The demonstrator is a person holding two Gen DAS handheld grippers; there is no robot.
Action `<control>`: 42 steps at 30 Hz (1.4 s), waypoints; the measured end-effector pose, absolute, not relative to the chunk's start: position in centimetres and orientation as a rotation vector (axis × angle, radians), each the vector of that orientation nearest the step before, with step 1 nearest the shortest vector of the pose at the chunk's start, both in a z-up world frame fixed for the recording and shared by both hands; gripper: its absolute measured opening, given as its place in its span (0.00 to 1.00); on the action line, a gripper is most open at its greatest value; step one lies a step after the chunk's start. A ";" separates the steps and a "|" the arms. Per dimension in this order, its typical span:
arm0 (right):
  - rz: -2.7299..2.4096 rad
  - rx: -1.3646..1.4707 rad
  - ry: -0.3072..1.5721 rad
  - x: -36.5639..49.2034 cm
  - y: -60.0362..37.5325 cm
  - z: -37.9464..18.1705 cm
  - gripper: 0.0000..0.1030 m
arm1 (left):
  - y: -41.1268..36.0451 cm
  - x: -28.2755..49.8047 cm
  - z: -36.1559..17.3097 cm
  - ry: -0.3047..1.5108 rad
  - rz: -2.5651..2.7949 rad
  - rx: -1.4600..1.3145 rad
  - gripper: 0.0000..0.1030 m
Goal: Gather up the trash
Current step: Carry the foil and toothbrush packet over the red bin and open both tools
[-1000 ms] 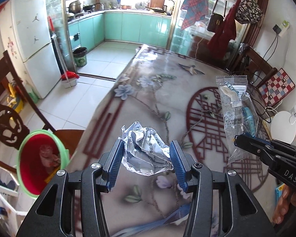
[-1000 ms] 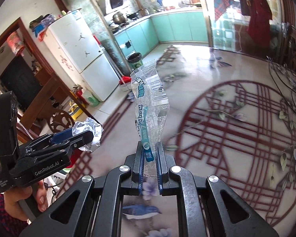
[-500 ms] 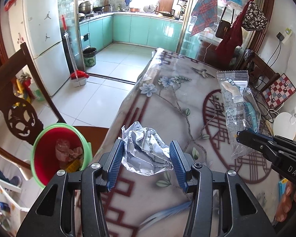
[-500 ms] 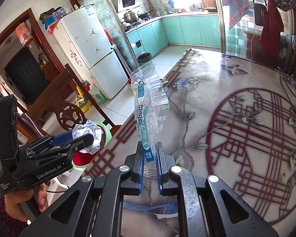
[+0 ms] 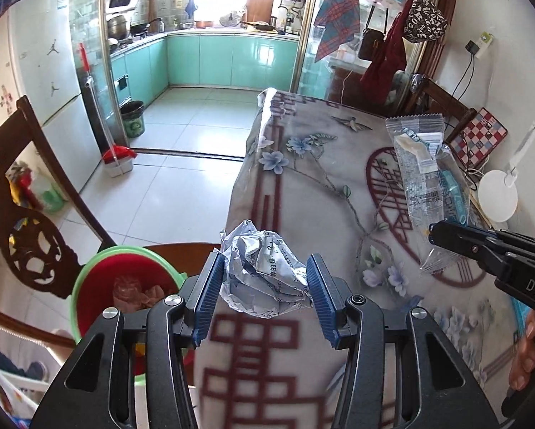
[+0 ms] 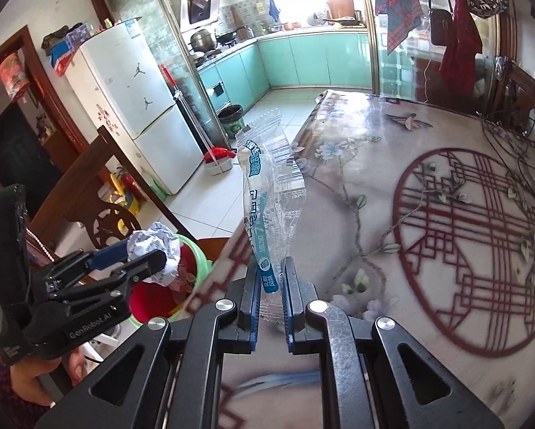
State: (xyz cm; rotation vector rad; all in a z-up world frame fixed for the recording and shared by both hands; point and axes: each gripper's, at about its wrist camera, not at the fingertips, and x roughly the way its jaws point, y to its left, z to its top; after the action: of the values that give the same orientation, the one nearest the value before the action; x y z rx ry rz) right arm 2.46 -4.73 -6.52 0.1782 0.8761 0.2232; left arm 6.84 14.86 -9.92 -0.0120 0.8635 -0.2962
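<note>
My left gripper [image 5: 263, 286] is shut on a crumpled white paper ball [image 5: 263, 279], held above the table's left edge. The ball also shows in the right wrist view [image 6: 156, 254], over the bin. My right gripper [image 6: 271, 286] is shut on a clear plastic wrapper [image 6: 271, 207] with blue print, standing upright above the table. The wrapper [image 5: 424, 182] and right gripper [image 5: 435, 234] show at the right of the left wrist view. A red bin with a green rim [image 5: 124, 286] sits on a chair seat beside the table and holds some trash.
The table [image 6: 446, 232] has a floral cloth with a red lattice circle. A carved wooden chair [image 5: 28, 221] stands at the left. A white fridge [image 6: 135, 107], a broom and dustpan [image 5: 117, 159] and a tiled floor lie beyond. Cables [image 6: 517, 153] lie at the table's far right.
Both grippers have pulled back toward the table's near left edge with their loads. The bin has come closer, now just below and left of the paper ball.
</note>
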 end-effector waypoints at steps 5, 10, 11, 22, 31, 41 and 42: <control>0.250 0.209 0.865 1.6 -0.5 -6.0 0.08 | 18.3 6.8 -9.9 0.862 -0.300 -0.010 0.45; 0.345 0.220 0.863 0.8 5.0 -5.4 0.08 | 21.5 6.2 -9.7 0.863 -0.269 -0.014 0.46; 0.366 0.224 0.867 0.8 5.9 -5.5 0.08 | 22.2 6.1 -9.8 0.862 -0.259 -0.017 0.46; 0.480 0.164 0.960 1.2 16.0 -8.9 0.08 | 28.9 6.0 -12.0 0.904 -0.132 -0.038 0.46; 0.471 0.111 1.007 2.6 17.7 -11.2 0.08 | 31.6 7.0 -14.7 0.956 -0.078 -0.035 0.46; 0.441 0.069 1.054 4.5 18.8 -13.0 0.08 | 32.9 8.4 -17.5 1.039 -0.063 -0.068 0.46; 0.440 0.068 1.062 4.7 18.9 -13.2 0.08 | 33.0 8.6 -17.7 1.046 -0.062 -0.065 0.46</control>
State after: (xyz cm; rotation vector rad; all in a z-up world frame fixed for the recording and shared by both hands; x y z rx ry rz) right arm 4.71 18.87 -13.19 0.0678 1.0618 0.4398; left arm 8.56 32.98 -17.71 -0.0655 1.0457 -0.0619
